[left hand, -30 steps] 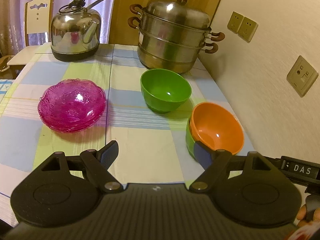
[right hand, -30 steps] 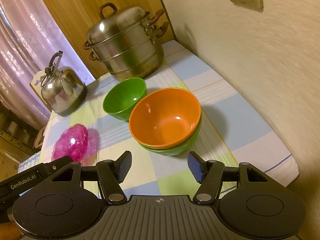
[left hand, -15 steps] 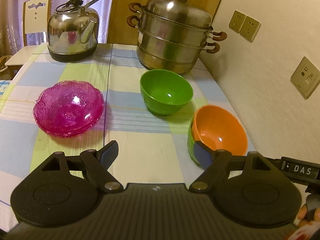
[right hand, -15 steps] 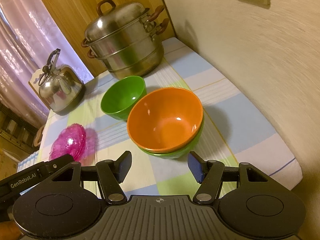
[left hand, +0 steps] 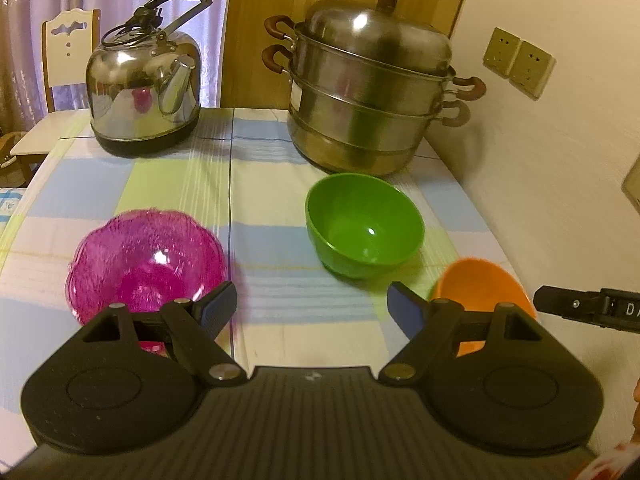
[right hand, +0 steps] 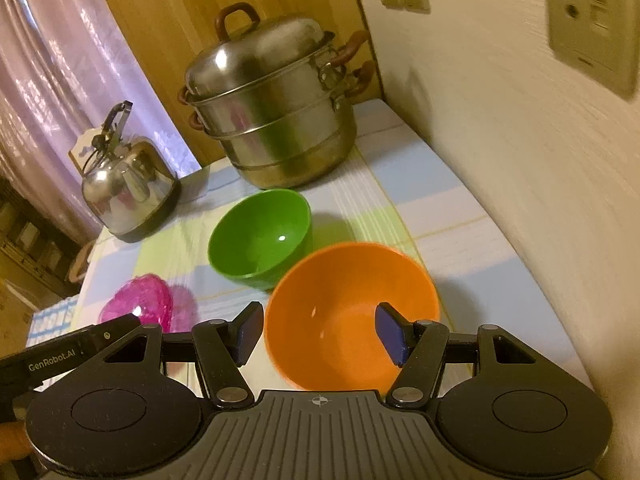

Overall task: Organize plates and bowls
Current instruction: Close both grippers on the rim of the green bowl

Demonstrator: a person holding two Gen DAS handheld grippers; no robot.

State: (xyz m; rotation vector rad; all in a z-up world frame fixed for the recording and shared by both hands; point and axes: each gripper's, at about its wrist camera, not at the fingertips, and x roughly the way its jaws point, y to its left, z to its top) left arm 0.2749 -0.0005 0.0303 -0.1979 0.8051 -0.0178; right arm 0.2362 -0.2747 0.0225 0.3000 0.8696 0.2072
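Observation:
A green bowl [left hand: 364, 226] [right hand: 260, 234] stands on the checked tablecloth in front of the steamer. An orange bowl [left hand: 480, 292] [right hand: 352, 316] sits near the wall side; the bowl it was nested in is hidden now. A pink glass bowl [left hand: 146, 264] [right hand: 138, 308] sits to the left. My left gripper [left hand: 311, 308] is open above the cloth between the pink and orange bowls, empty. My right gripper [right hand: 320, 332] is open, its fingers straddling the orange bowl's near rim, one fingertip [right hand: 390, 334] over the bowl's inside.
A steel stacked steamer pot [left hand: 368, 92] [right hand: 272, 116] and a steel kettle [left hand: 144, 96] [right hand: 124, 184] stand at the table's back. The wall with sockets [left hand: 518, 62] runs along the right edge. A chair [left hand: 60, 80] stands beyond the left corner.
Both grippers have moved forward toward the bowls. The right gripper has closed in on the orange bowl, which now sits between its fingers. Both stay open.

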